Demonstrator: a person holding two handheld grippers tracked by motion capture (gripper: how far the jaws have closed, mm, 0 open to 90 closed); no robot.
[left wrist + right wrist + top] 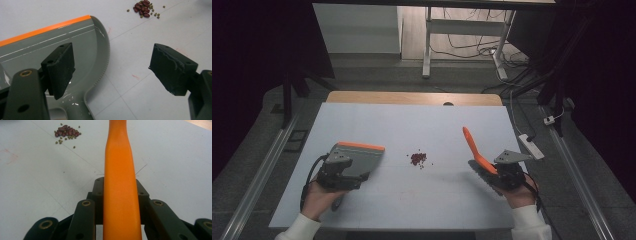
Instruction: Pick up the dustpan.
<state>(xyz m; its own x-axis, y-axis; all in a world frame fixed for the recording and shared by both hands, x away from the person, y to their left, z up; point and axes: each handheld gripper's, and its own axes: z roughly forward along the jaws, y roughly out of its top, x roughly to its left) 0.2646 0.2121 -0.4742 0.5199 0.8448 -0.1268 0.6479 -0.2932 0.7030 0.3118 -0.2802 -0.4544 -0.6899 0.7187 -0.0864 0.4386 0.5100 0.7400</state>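
Sweeping up the small heap of beans (418, 159) is the work in hand, and it is judged to be at its opening step — the tools are only half taken up. The right gripper (492, 171) is clamped fully on an orange brush handle (119, 185), which rises between its jaws and slants up and away over the white table (412, 125); the bristle end cannot be made out. The left gripper (111, 72) is held with its jaws spread wide and nothing between the pads: one jaw hangs over the grey dustpan (50, 47) with its orange lip, the other over bare table beside it. Whether that jaw touches the pan cannot be told. The pan lies flat at the left of the table, its orange edge turned away from the person, and the beans sit mid-table between pan and brush, well apart from both.

Next, a grip on the dustpan's handle is called for — the jaws are to be brought astride it and closed — before the pan is set beside the beans and the brush drawn toward it.
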